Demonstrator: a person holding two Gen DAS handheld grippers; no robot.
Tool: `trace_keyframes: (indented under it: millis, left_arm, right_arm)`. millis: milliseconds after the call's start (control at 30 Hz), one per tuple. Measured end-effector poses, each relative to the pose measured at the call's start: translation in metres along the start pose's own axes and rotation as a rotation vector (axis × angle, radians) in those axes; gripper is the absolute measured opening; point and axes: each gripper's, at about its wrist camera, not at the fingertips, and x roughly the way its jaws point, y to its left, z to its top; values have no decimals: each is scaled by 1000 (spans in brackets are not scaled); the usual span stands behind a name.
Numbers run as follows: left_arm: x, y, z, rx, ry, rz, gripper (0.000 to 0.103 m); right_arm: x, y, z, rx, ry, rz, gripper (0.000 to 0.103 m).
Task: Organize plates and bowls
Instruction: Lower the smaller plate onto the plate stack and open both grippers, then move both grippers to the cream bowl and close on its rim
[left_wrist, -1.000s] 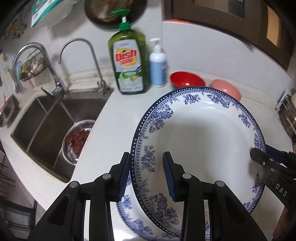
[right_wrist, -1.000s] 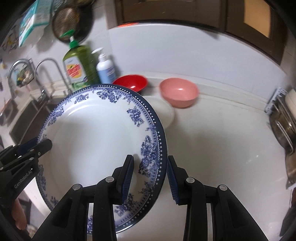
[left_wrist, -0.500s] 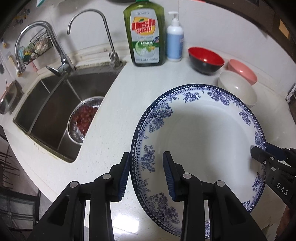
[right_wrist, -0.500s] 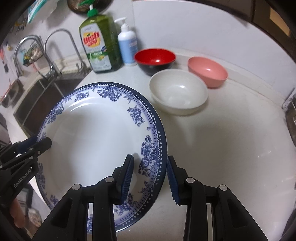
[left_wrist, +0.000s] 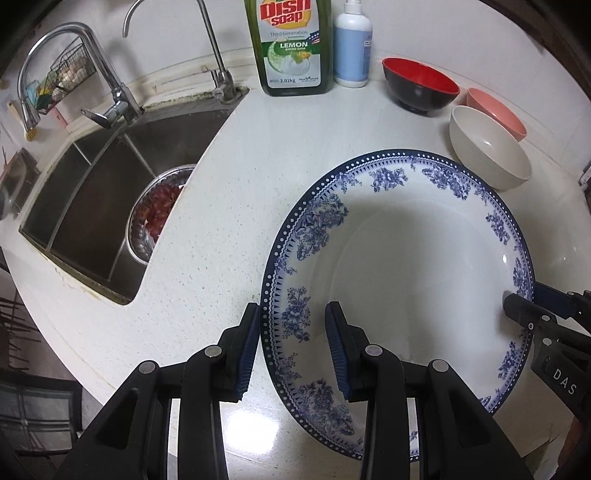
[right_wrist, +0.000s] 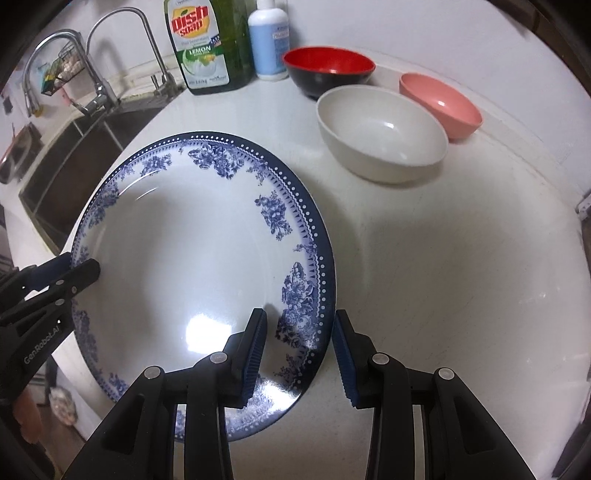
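left wrist view: two claws carry one blue-and-white plate (left_wrist: 399, 266) over the counter (left_wrist: 229, 206).

the left claw (left_wrist: 293, 347) pinches the plate's near rim, one pad under the edge and one inside the well; the right claw (right_wrist: 299, 350) pinches the opposite rim the same way, so the plate hangs between them, tilted, just ahead of both sets of fingers. a wide plate gripped at two opposite edges is less likely to tip or slip than one held by a single edge. beyond the plate, ahead and to the right of the left claw, stand a white bowl (left_wrist: 487, 155), a pink bowl (left_wrist: 495, 114) touching it, and a red-and-black bowl (left_wrist: 419, 85). the sink (left_wrist: 99, 206) lies ahead to the left. judging by the bare counter below, the plate is likely to be set down there, clear of the bowls.
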Motion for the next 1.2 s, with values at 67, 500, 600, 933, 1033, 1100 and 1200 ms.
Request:
trace_keyframes:
  millis: [67,500,600,933,1033,1100,1200]
  left_arm:
    - [3,0,0,0,8,0,36]
    - [8,-3,-3,14,12,-4,44]
    - [0,-4,0,23,-18,-8,51]
    - [-35,-24,34,91,-156,-87,72]
    - [-40,-32,48,113,-183,-110,74]
    - [-44,-39,59,127,-203,-127,77]
    - [-50,-48,73,149,-235,-144,82]
  right_arm:
    - [1,1,0,-6,6,-4,37]
    - [13,3,0,-9,38,-1,38]
    - [11,0,1,8,27,9,38]
    - [-22,-22,13,54,-91,12,40]
    - [-31,-34,23,88,-130,13,51]
    - [-37,-42,28,105,-154,-5,51]
    - [-45,-53,36,132,-182,-20,51]
